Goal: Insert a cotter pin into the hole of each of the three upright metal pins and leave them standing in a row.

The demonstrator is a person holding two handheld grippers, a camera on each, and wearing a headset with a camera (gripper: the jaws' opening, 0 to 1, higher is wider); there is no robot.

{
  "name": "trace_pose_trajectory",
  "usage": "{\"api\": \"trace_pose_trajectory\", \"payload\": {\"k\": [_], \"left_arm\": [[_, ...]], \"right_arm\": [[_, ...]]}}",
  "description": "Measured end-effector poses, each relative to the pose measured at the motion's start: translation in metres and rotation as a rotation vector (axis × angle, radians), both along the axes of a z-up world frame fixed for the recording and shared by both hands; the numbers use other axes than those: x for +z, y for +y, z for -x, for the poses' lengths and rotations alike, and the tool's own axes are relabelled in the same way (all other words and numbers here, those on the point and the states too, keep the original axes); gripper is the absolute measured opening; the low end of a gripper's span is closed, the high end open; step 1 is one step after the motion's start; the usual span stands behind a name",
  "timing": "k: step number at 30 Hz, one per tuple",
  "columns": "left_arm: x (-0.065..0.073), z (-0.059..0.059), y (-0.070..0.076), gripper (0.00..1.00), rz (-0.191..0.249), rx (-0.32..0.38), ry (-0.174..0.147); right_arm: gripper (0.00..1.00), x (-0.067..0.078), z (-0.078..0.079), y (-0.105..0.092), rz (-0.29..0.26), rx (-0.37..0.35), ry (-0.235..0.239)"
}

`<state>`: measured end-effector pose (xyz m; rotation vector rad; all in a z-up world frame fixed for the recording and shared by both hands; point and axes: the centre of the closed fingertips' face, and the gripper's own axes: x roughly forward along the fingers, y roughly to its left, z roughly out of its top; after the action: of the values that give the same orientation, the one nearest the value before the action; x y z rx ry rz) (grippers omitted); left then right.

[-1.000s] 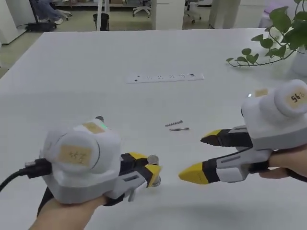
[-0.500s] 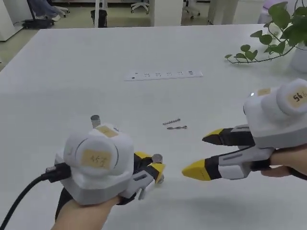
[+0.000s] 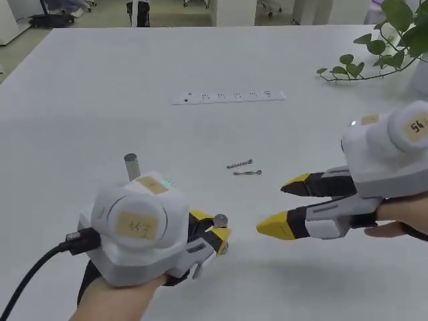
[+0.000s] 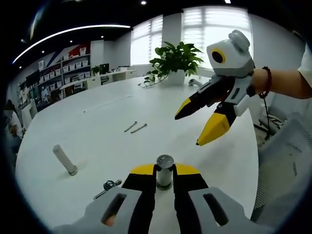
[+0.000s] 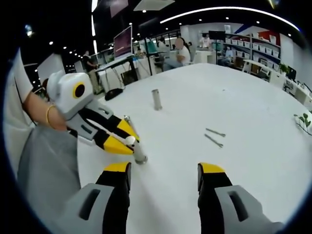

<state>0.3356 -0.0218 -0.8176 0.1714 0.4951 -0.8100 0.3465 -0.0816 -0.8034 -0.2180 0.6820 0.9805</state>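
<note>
desk [image 3: 100,100]: wide, white, matte | far right: leafy potted plant [image 3: 391,37] on desk | mid-far: white power strip [image 3: 227,97] lying flat | beyond far edge: pale floor [image 3: 87,20], dark chair base [image 3: 47,19] | behind plant: bright windows [image 4: 214,29] | left wall: shelving [image 4: 73,68] | overhead: dark ceiling, curved light strips [image 5: 229,9]

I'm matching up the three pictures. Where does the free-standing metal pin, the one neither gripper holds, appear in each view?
Head view: the free-standing metal pin stands left of centre, just beyond the left gripper.
Left gripper view: the pin is at lower left.
Right gripper view: the pin is at upper centre.
Shared landmark: the two loose cotter pins.
</note>
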Motion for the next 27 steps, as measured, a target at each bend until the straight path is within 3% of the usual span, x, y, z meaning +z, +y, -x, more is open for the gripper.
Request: {"api": "trace_pose_trajectory", "payload": {"k": [8, 16, 23, 27], "left_arm": [[0.000, -0.001, -0.001, 0.11, 0.001, -0.001, -0.018], [-0.002, 0.002, -0.003, 0.18, -0.005, -0.017, -0.009], [0.003, 0.005, -0.003, 0.22, 0.003, -0.024, -0.021], [0.005, 0.006, -0.002, 0.23, 0.009, -0.011, -0.020]], "right_arm": [[0.46, 0.000, -0.016, 0.000, 0.060, 0.042, -0.032], [0.40, -0.001, -0.042, -0.005, 0.157, 0.097, -0.078], [0.31, -0.011, -0.069, -0.012, 0.273, 0.163, -0.107], [0.28, -0.022, -0.078, -0.016, 0.325, 0.199, -0.092]]}}
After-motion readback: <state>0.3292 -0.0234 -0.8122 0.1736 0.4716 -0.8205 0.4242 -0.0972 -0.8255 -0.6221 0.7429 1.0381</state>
